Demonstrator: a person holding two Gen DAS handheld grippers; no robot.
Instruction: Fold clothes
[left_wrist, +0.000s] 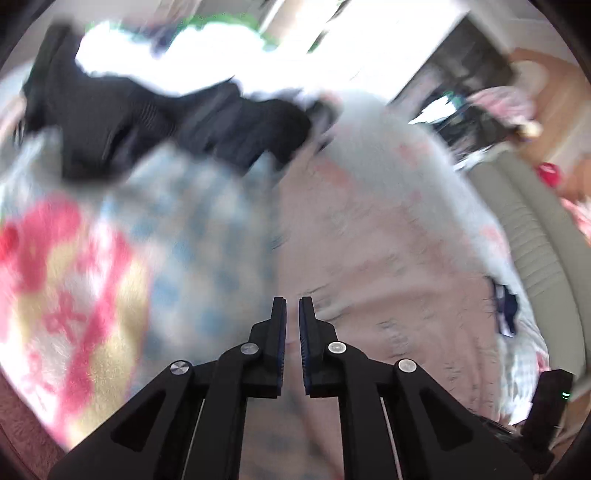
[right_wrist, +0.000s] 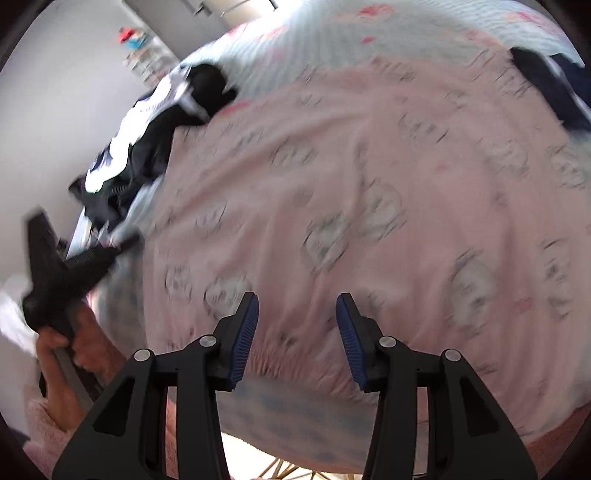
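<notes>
A pink garment with a pale grey print (right_wrist: 332, 177) lies spread flat over the bed; it also shows in the left wrist view (left_wrist: 369, 258). My right gripper (right_wrist: 297, 306) is open and empty, hovering over the garment's near hem. My left gripper (left_wrist: 292, 302) has its jaws almost together with a thin gap and nothing visibly between them, above the garment's left edge. The left gripper also shows in the right wrist view (right_wrist: 74, 262), held in a hand at the garment's left side. Both views are motion-blurred.
A heap of black and white clothes (left_wrist: 166, 110) lies at the bed's far side, also seen in the right wrist view (right_wrist: 147, 140). A red, yellow and blue patterned blanket (left_wrist: 92, 277) lies left. A dark item (right_wrist: 554, 88) lies at the far right. A beige padded edge (left_wrist: 535, 240) runs along the right.
</notes>
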